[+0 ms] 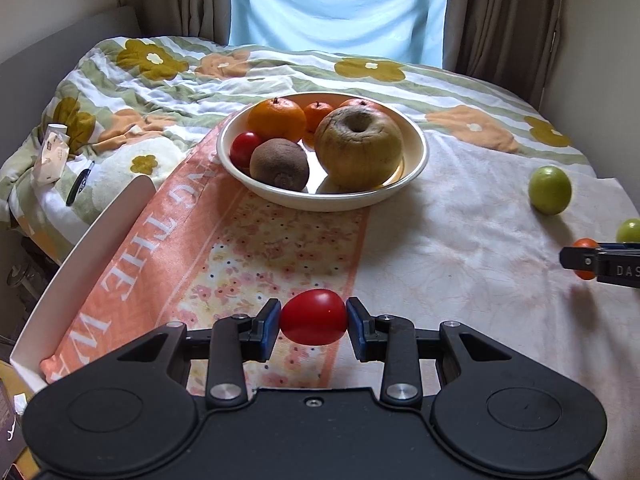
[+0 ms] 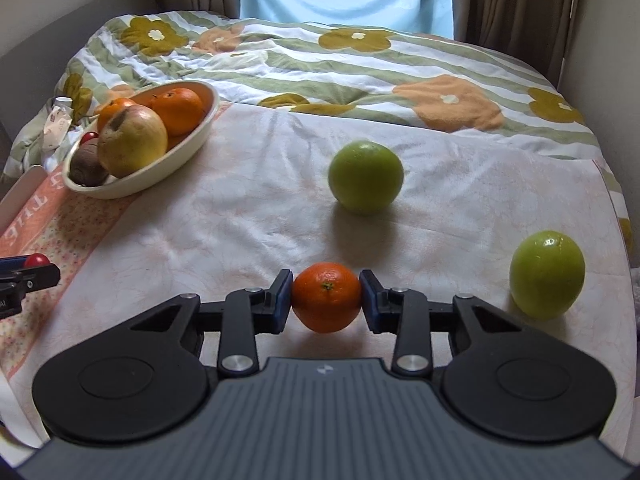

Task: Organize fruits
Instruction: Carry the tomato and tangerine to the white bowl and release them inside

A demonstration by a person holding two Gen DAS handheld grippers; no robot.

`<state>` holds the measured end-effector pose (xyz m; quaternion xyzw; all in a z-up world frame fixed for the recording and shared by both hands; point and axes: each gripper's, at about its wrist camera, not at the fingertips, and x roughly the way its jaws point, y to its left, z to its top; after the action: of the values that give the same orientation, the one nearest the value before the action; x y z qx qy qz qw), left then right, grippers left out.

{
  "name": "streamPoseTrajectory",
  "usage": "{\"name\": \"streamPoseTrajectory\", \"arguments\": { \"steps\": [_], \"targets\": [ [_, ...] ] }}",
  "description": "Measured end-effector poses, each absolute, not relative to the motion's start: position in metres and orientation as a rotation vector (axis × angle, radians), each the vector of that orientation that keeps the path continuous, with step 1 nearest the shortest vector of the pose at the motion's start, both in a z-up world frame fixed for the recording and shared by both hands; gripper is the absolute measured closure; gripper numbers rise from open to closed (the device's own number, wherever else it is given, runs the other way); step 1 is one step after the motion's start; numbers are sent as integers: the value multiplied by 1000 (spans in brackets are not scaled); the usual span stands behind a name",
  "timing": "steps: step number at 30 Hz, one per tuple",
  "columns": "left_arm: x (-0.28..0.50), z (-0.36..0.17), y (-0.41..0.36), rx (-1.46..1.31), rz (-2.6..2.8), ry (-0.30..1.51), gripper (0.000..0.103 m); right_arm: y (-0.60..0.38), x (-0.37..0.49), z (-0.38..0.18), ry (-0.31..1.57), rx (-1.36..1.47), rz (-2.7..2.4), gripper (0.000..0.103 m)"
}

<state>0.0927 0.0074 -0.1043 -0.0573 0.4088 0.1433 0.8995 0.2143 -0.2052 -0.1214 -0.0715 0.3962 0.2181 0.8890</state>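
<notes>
My left gripper is shut on a red tomato, held just above the towel in front of the cream bowl. The bowl holds a yellow apple, a kiwi, a small tomato and oranges. My right gripper is shut on a small orange. Two green fruits lie on the towel, one ahead and one at the right. The bowl is far left in the right wrist view. The left gripper's tip with the tomato shows at its left edge.
The fruits rest on a white and orange towel over a flowered quilt. A white board stands along the towel's left edge. A crumpled packet and a dark pen lie at the far left. Curtains hang behind.
</notes>
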Motion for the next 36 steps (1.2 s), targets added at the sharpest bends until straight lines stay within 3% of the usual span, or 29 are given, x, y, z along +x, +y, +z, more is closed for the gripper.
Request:
{"name": "streamPoseTrajectory", "arguments": {
  "steps": [20, 36],
  "targets": [
    [71, -6, 12, -51, 356, 717, 64, -166, 184, -27, 745, -127, 620, 52],
    [143, 19, 91, -17, 230, 728, 64, -78, 224, 8, 746, -92, 548, 52]
  ]
}}
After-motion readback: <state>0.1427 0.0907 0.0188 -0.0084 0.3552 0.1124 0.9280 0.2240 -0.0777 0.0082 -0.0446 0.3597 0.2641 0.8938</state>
